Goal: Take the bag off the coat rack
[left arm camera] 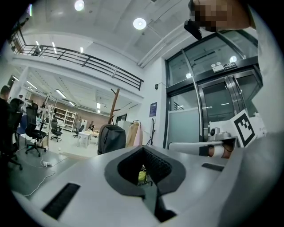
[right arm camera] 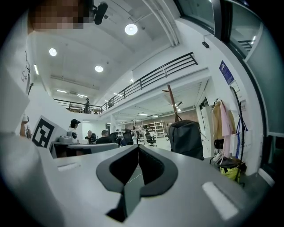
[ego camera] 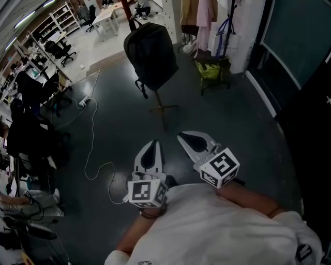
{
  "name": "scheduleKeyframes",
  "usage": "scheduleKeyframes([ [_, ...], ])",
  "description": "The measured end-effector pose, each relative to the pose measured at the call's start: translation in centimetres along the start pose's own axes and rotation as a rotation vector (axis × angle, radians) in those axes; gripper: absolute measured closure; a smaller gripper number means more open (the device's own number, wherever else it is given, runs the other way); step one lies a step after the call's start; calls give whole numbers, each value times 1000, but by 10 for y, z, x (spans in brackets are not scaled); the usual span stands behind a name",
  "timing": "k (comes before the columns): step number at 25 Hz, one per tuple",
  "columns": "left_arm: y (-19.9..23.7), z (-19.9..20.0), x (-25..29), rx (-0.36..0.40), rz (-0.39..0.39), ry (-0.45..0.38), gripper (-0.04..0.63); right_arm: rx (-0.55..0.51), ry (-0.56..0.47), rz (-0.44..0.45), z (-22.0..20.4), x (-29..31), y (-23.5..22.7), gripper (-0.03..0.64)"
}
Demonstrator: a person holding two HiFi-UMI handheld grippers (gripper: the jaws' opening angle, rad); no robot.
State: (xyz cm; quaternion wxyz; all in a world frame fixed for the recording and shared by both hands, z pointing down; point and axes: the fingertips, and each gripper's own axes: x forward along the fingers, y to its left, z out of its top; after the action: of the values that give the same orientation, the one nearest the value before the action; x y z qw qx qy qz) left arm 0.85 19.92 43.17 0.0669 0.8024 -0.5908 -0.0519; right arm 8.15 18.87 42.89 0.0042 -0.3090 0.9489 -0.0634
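Observation:
A black backpack (ego camera: 151,54) hangs on a wooden coat rack (ego camera: 127,11) whose legs (ego camera: 163,108) stand on the dark floor ahead of me. My left gripper (ego camera: 154,143) and right gripper (ego camera: 181,137) are held low and close to my body, well short of the bag. Each has its jaws together with nothing between them. The left gripper view has the backpack (left arm camera: 111,138) left of the gripper's tip (left arm camera: 143,149), under the rack's pole (left arm camera: 114,99). In the right gripper view the backpack (right arm camera: 186,137) hangs right of the tip (right arm camera: 138,147).
Behind the rack is a rail of hanging clothes (ego camera: 204,20) with a yellow-green bag (ego camera: 209,70) below it. A white cable (ego camera: 93,129) runs across the floor from a power strip (ego camera: 84,102). Office chairs (ego camera: 59,52) and desks line the left; a dark glass wall (ego camera: 295,46) stands on the right.

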Motion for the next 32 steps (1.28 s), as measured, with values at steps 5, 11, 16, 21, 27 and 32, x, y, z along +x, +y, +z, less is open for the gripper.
scheduleKeyframes([
  [5, 53, 18, 32, -6, -28, 10, 594, 11, 1, -25, 12, 58, -11, 612],
  [11, 93, 34, 67, 1, -81, 38, 594, 13, 4, -44, 24, 113, -17, 612],
  [16, 128, 38, 83, -11, -98, 56, 594, 33, 15, -63, 26, 149, -21, 612],
  [21, 160, 39, 88, -5, -94, 62, 594, 32, 13, -47, 25, 182, -17, 612],
  [27, 192, 41, 87, -8, -82, 73, 594, 38, 8, -32, 25, 212, -8, 612],
  [32, 204, 34, 93, -11, -78, 88, 594, 58, 14, -32, 16, 223, -14, 612],
])
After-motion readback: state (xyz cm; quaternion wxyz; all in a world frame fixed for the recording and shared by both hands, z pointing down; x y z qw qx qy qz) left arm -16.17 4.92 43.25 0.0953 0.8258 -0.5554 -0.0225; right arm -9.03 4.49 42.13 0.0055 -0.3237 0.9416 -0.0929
